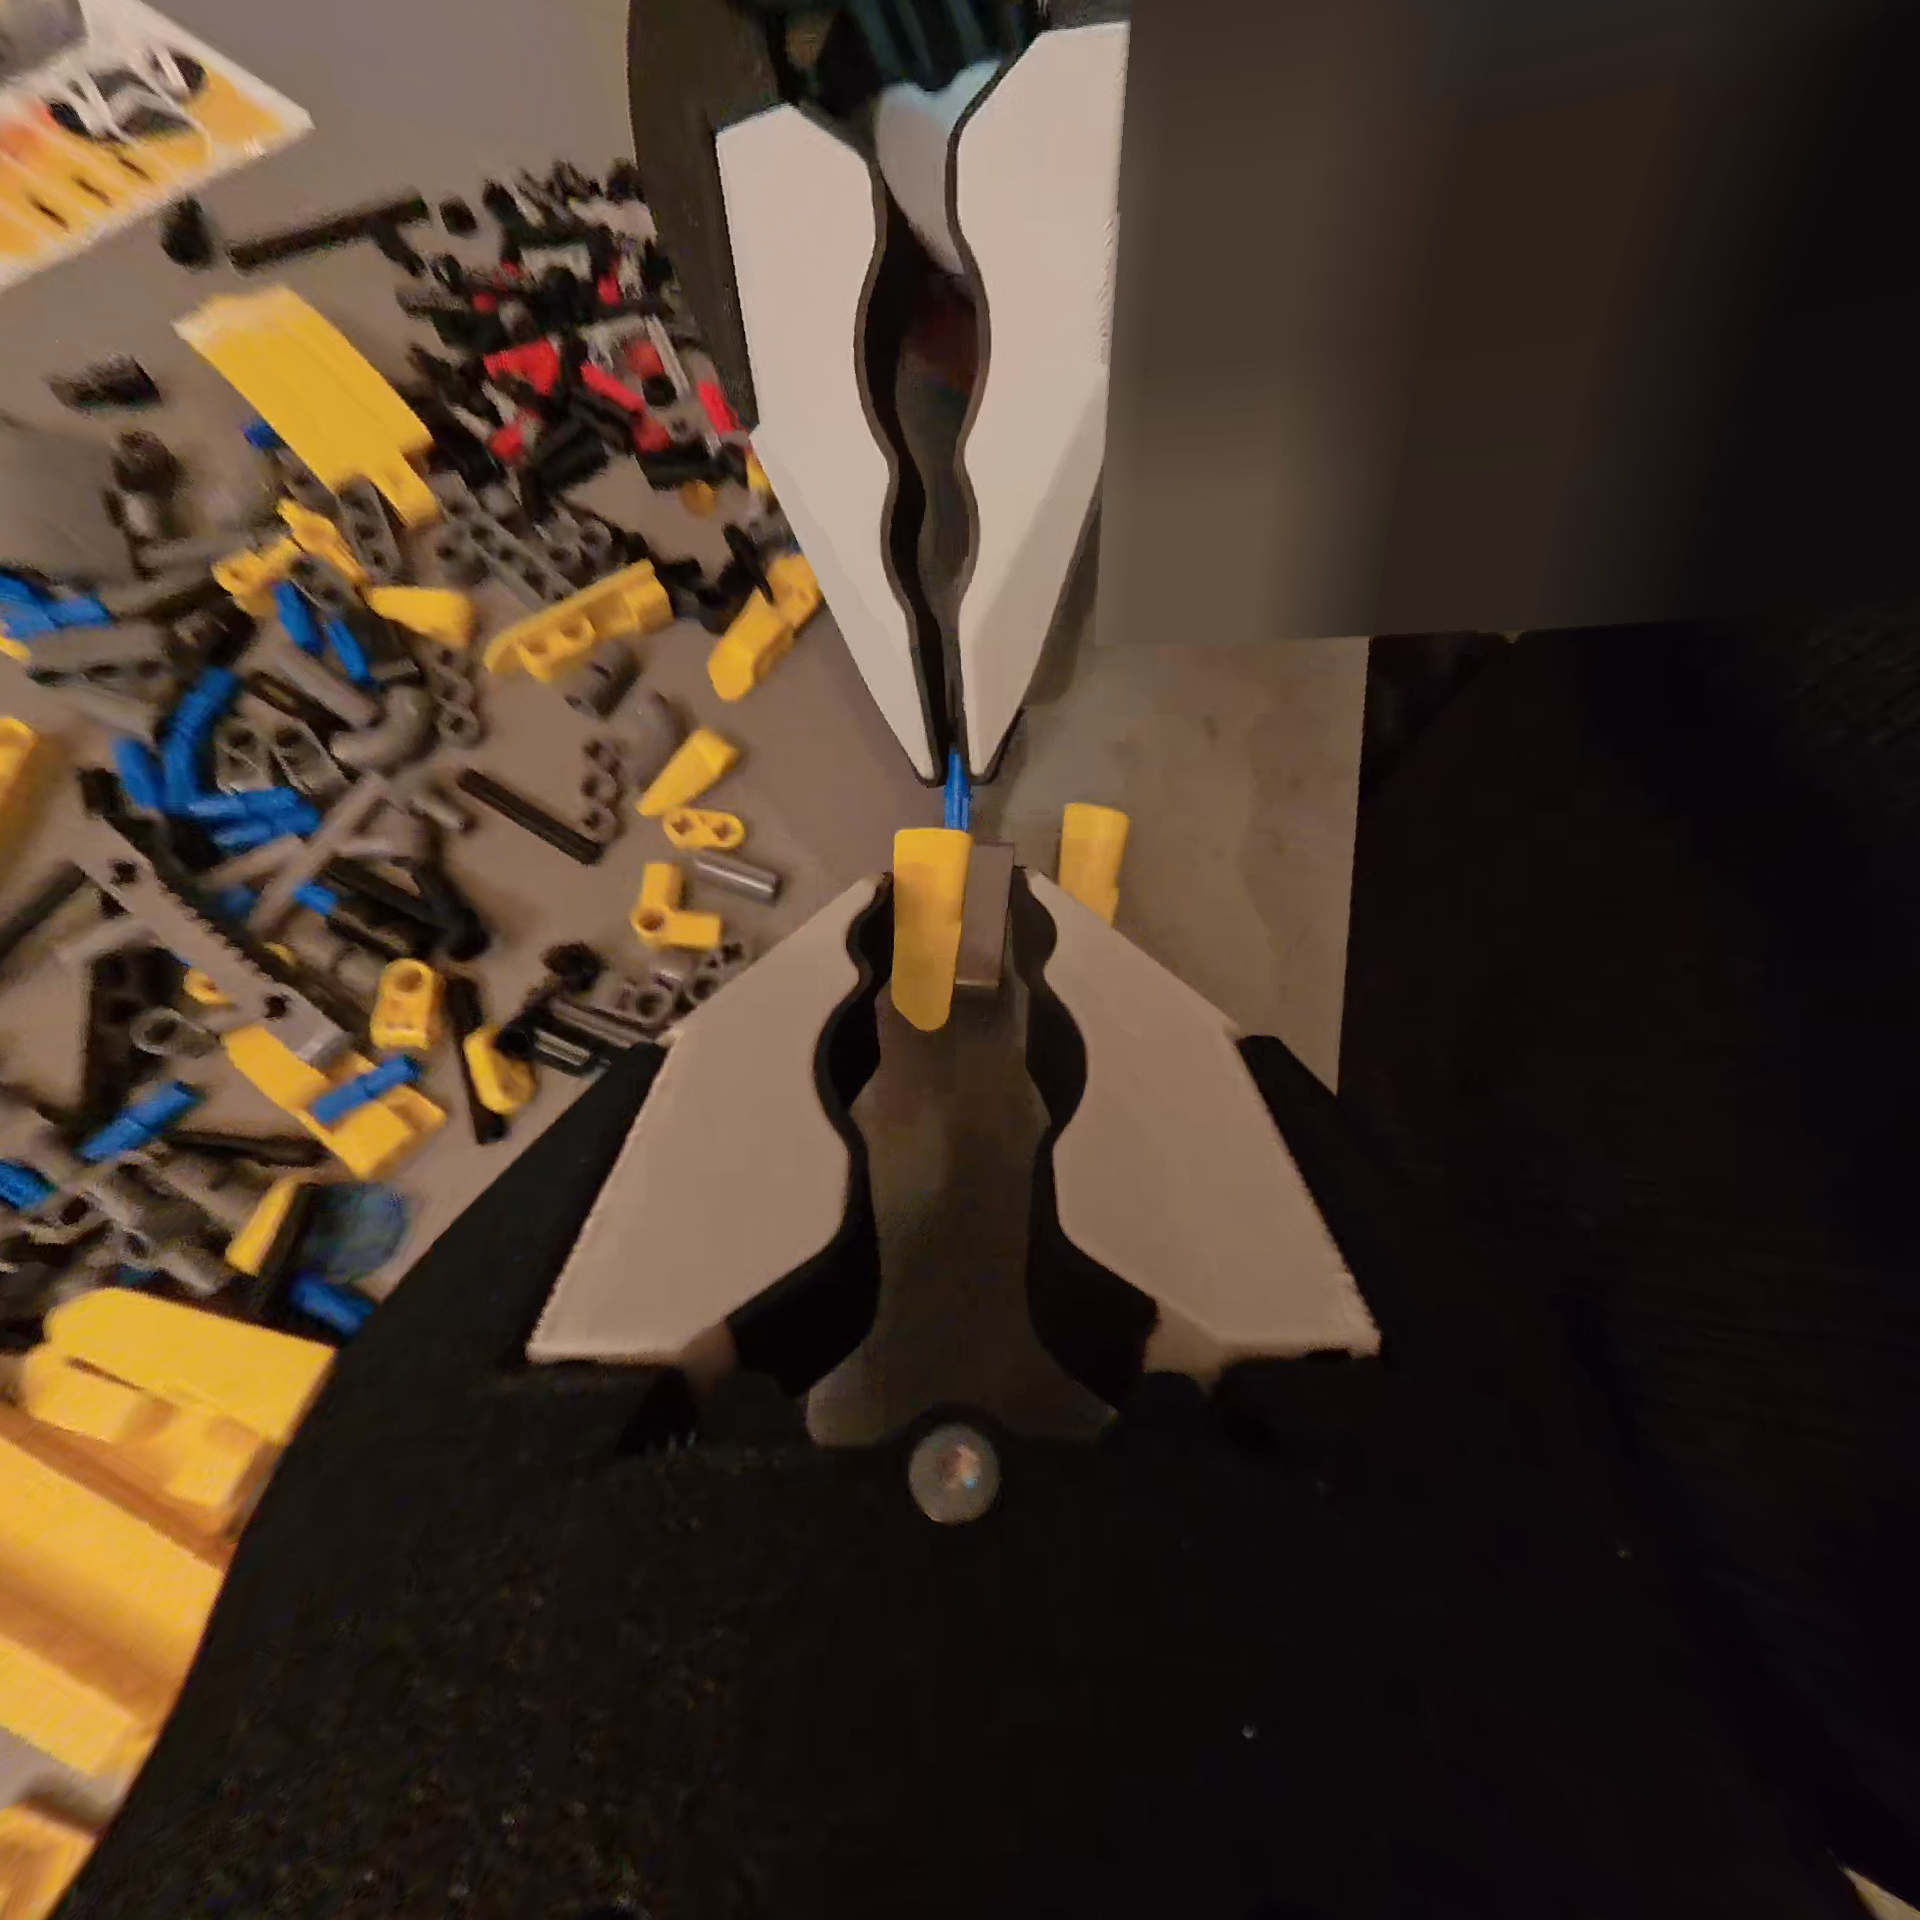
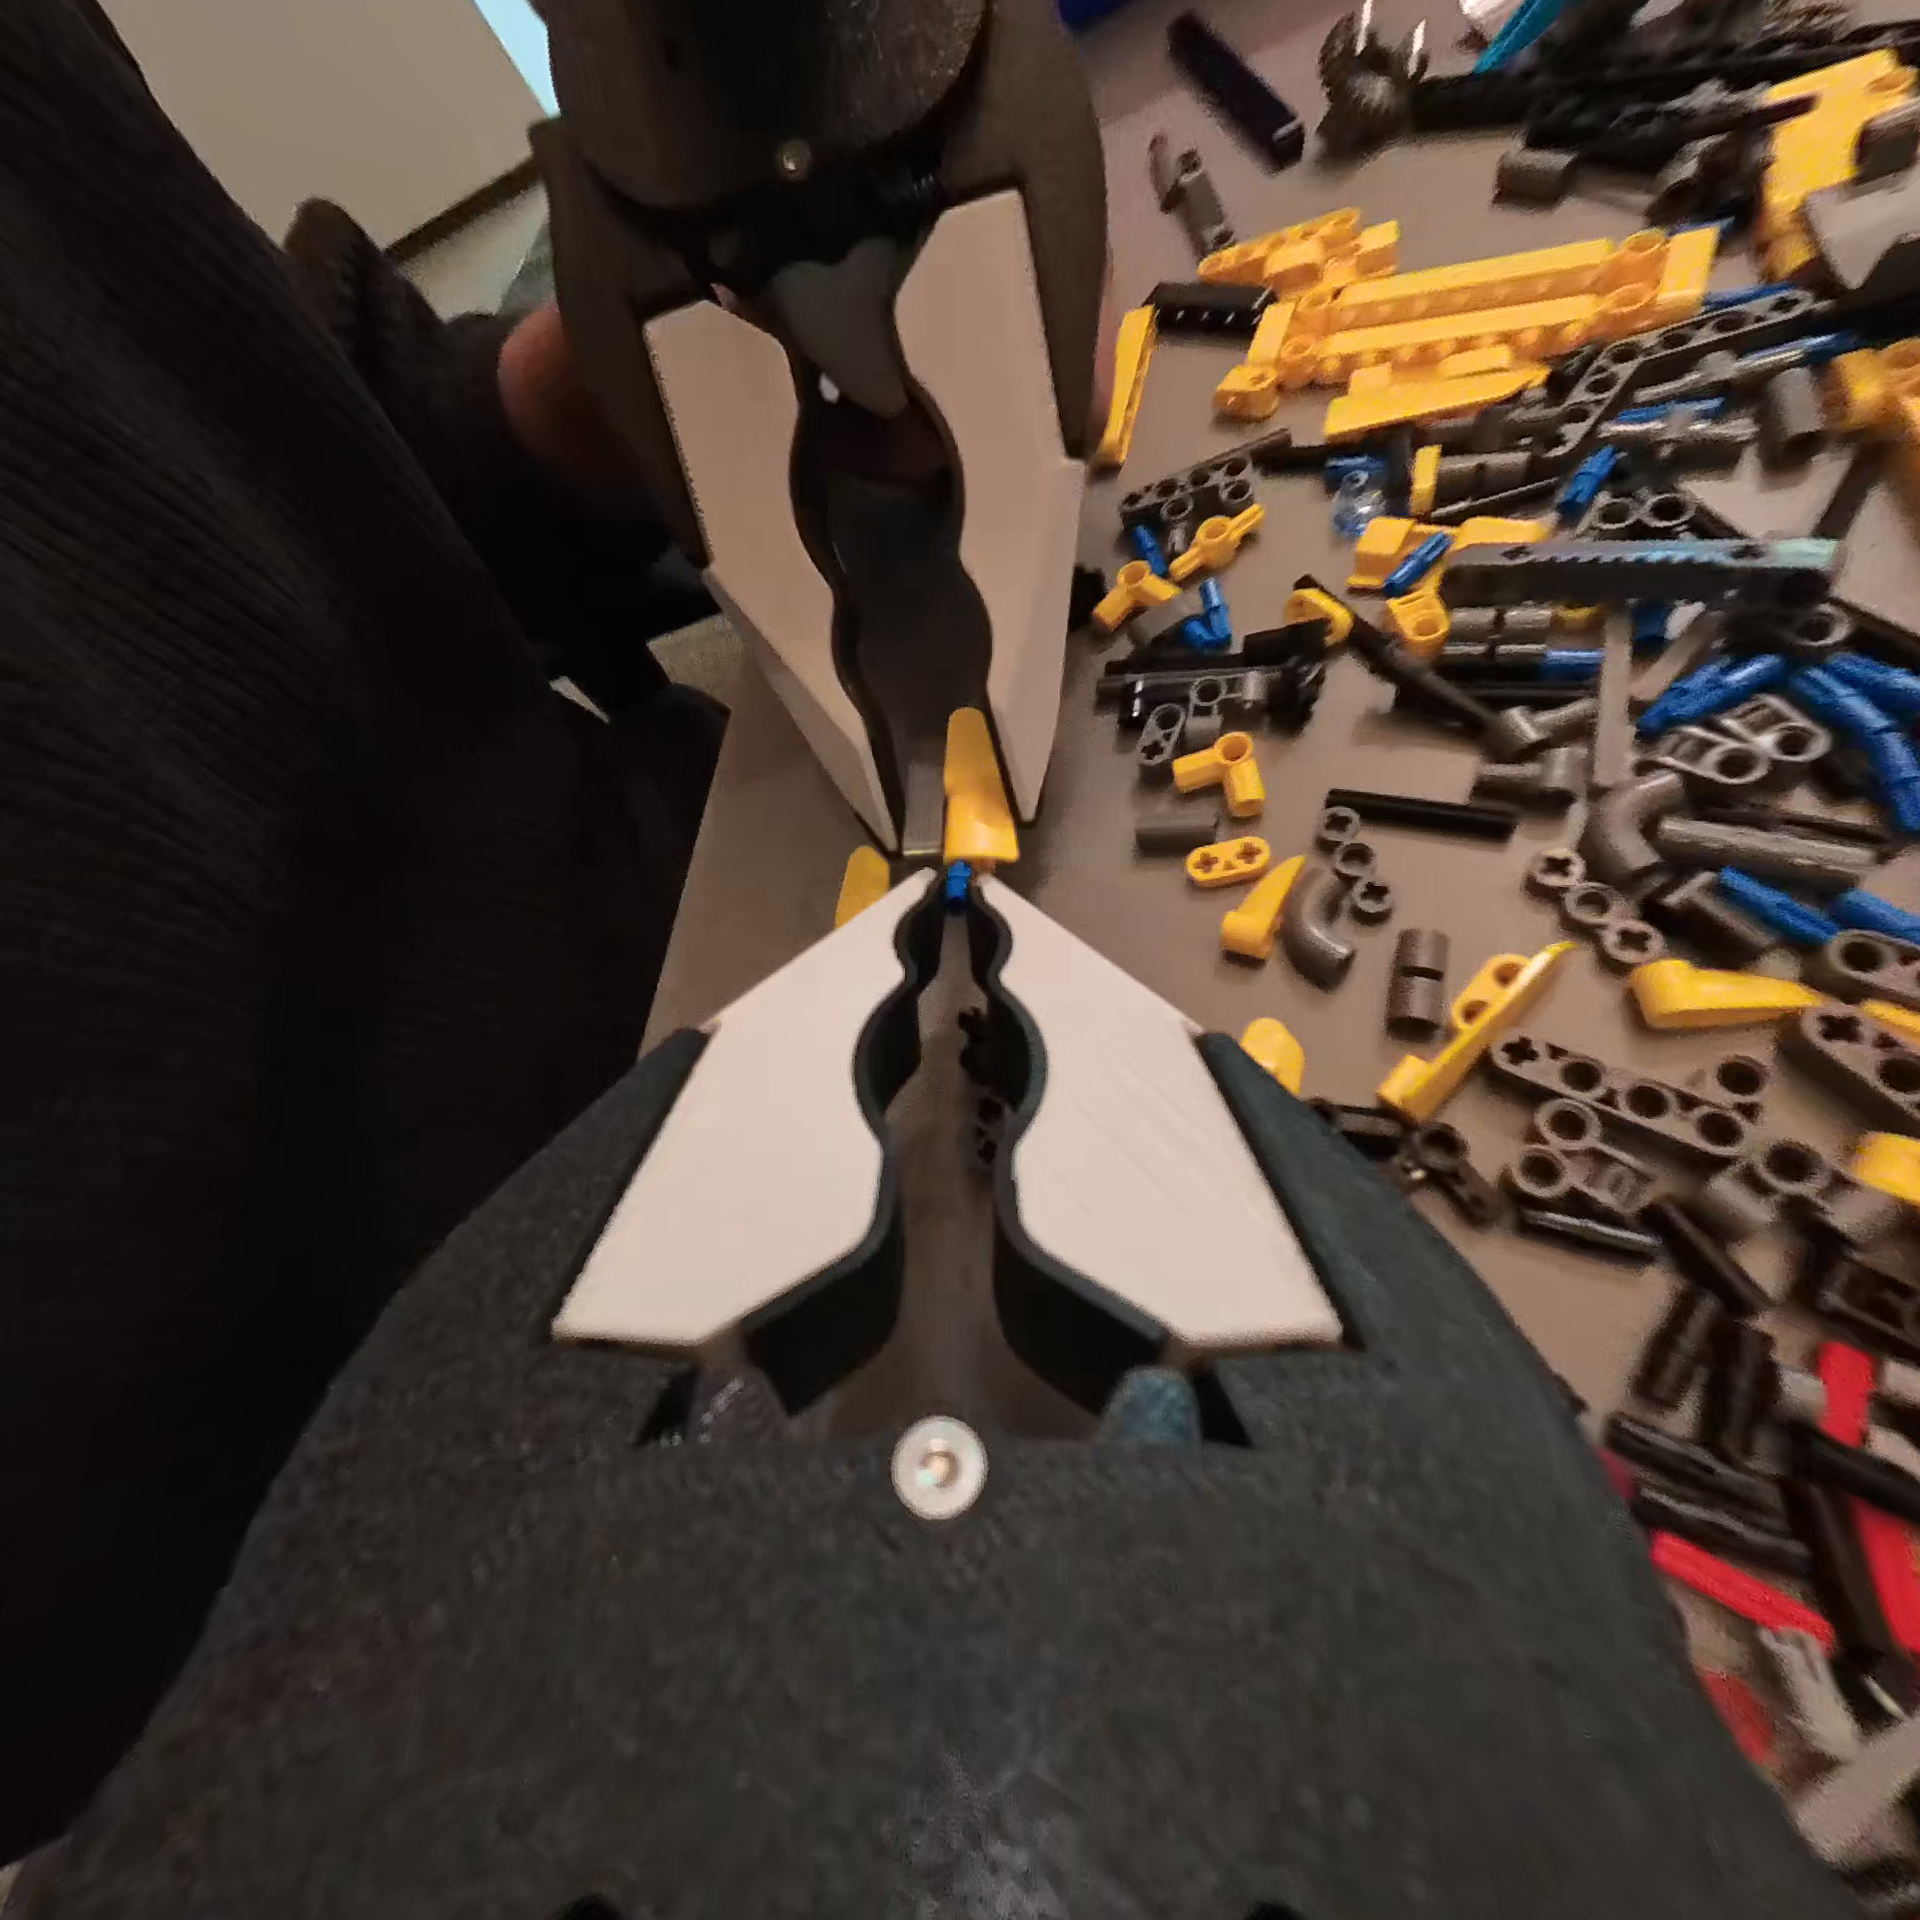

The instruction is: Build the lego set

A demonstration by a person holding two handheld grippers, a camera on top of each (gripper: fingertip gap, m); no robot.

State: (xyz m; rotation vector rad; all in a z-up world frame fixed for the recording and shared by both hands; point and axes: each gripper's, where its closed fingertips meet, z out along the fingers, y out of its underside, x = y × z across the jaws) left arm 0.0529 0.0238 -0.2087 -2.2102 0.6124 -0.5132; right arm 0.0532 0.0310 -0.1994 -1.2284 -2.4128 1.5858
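Yellow curved piece (image 1: 923, 935) plus a flat grey piece (image 1: 985, 914) beside it sit clamped between the fingers of the left gripper (image 1: 951, 904), fingers closed on the pair near their tips. Right gripper (image 2: 954, 891) faces it tip to tip, its fingers pinched shut on a small blue pin (image 2: 956, 883); in the left wrist view the same pin (image 1: 958, 800) sticks out of the right gripper's tips and reaches the top of the yellow piece, touching or nearly so, cannot tell which. Both tools hang just over the near edge of the grey worktop (image 1: 1195, 748). Another yellow curved piece (image 1: 1091, 857) lies on the worktop just beside the left gripper's tips. Off to the side, a loose scatter of building parts (image 2: 1507, 644): yellow beams, blue pins, grey and black connectors, some red ones farther off, all motion-blurred. A printed sheet (image 1: 114, 125) lies at the far corner in the left wrist view. Dark ribbed fabric (image 2: 260, 675), a person's clothing, fills the side of the right wrist view.
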